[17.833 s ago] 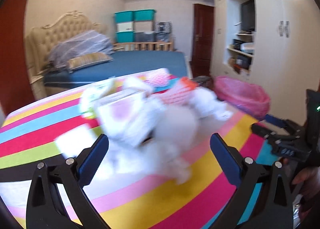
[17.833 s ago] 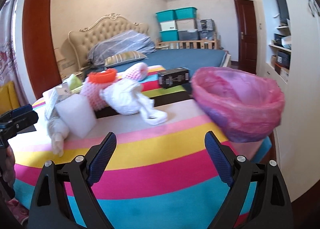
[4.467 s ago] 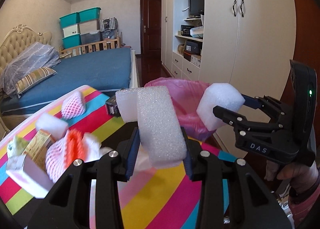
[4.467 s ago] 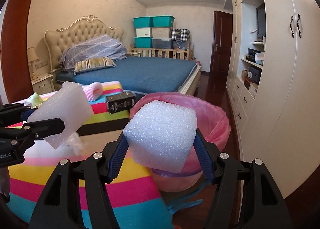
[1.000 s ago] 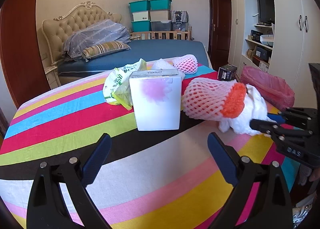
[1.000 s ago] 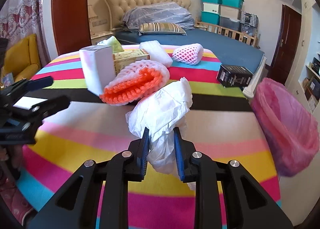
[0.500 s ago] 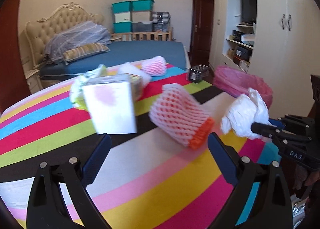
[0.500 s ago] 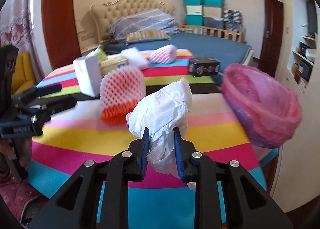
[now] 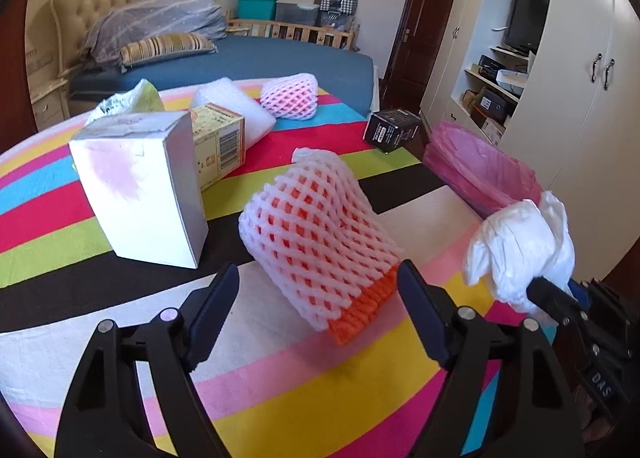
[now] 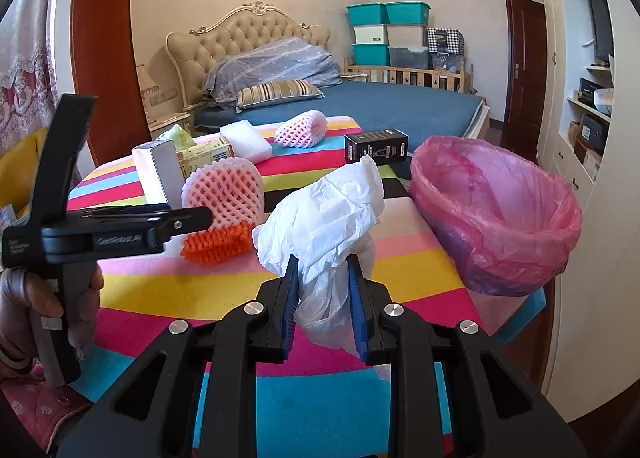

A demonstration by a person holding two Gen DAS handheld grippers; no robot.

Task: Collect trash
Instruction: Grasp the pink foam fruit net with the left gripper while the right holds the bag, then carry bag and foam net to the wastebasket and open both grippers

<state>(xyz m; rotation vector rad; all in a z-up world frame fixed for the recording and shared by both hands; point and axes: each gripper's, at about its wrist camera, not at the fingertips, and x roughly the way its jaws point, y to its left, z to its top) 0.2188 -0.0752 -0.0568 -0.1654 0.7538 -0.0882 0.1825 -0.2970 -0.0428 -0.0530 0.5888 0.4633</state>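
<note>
Striped in pink, yellow, blue and black, the tablecloth (image 9: 280, 390) covers a table at the foot of a bed. On it stands a white carton (image 9: 140, 194), with a yellow box (image 9: 218, 142) bearing a barcode just behind it, and a black box (image 9: 392, 130) near the far edge; its print is too small to read. The left gripper (image 9: 318, 298), jaws just closing but not yet pressing, brackets the foam fruit net (image 9: 316, 234) with its orange end. The right gripper (image 10: 322, 298), marked "DAS", pinches a crumpled white plastic bag (image 10: 324, 214) above the cloth, beside the pink-lined trash bin (image 10: 496, 214).
</note>
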